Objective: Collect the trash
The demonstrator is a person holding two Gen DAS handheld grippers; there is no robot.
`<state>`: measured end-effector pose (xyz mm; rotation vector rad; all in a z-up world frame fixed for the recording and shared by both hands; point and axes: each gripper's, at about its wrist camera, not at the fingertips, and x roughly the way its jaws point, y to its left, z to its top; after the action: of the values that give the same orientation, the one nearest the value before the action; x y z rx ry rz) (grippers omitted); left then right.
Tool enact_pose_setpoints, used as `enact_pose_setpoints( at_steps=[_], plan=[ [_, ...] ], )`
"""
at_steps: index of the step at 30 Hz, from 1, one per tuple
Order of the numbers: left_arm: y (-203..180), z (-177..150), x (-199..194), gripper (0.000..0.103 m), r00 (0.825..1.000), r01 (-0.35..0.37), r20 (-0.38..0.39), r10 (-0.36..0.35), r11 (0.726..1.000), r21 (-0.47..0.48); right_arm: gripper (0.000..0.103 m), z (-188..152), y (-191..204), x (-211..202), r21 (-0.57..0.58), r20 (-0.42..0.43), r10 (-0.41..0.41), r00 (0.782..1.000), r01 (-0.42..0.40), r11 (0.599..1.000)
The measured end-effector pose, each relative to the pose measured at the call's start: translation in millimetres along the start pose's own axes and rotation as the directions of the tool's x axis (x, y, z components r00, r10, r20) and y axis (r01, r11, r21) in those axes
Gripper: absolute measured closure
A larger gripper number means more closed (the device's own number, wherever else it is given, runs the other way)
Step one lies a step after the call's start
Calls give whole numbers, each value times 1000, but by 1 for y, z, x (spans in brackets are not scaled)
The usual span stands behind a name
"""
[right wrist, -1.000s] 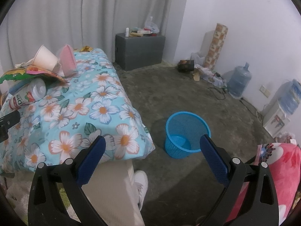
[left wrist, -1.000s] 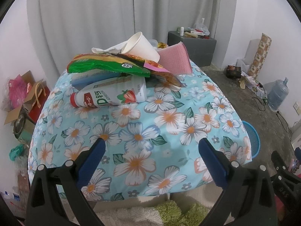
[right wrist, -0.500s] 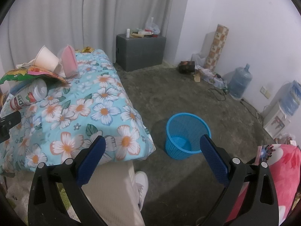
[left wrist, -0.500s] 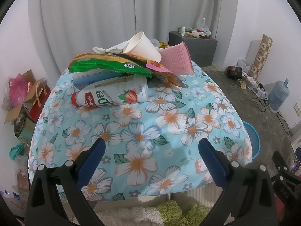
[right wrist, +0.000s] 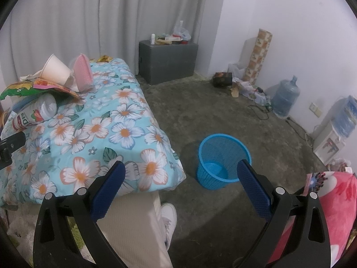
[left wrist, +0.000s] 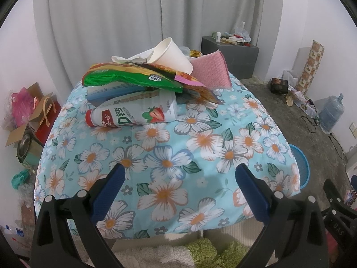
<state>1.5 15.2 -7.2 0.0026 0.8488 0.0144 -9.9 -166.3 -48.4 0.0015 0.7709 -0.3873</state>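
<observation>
Trash pile is noted at far end of the table w/ floral cloth (left wrist: 169,156); nothing collected yet, judged from the bare basket floor. The blue basket (right wrist: 223,160) is seen standing on the floor just beside the table's right corner, upright, apparently empty.

Left gripper (left wrist: 178,176): jaws wide apart, nothing held, hovering over near edge of cloth, well short of the pile. Right gripper (right wrist: 180,174): jaws likewise apart, empty, aimed toward basket and floor.

Pile, bottom to top:
- Yogurt bottle (left wrist: 131,116), lying on its side, red cap to the left. Judged stiff, smooth, prone to rolling; contents unknown, so weight can't be told. Best gripped across mid-body.
- Snack bags (left wrist: 133,79), laid over bottle. Judged light, thin, slippery film; to be pinched at an overhanging edge.
- Paper cup (left wrist: 169,55), tipped on its side on top. Judged very light, crushable; rim or wall to be taken gently.
- Pink cloth (left wrist: 212,71), leaning behind the cup; soft, limp.

Risk: if bottle is pulled first, upper items are expected to slide off. Top-down removal is recommended.
</observation>
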Motion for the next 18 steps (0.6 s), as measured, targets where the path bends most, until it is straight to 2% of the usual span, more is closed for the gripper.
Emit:
enact_pose_setpoints(
  at_steps=[18],
  plan=[
    [5,0,0,6,1000,-2,-3,2,1000,-2,8,0,1,0,1,-2,2,1000,-2,1000]
  ],
)
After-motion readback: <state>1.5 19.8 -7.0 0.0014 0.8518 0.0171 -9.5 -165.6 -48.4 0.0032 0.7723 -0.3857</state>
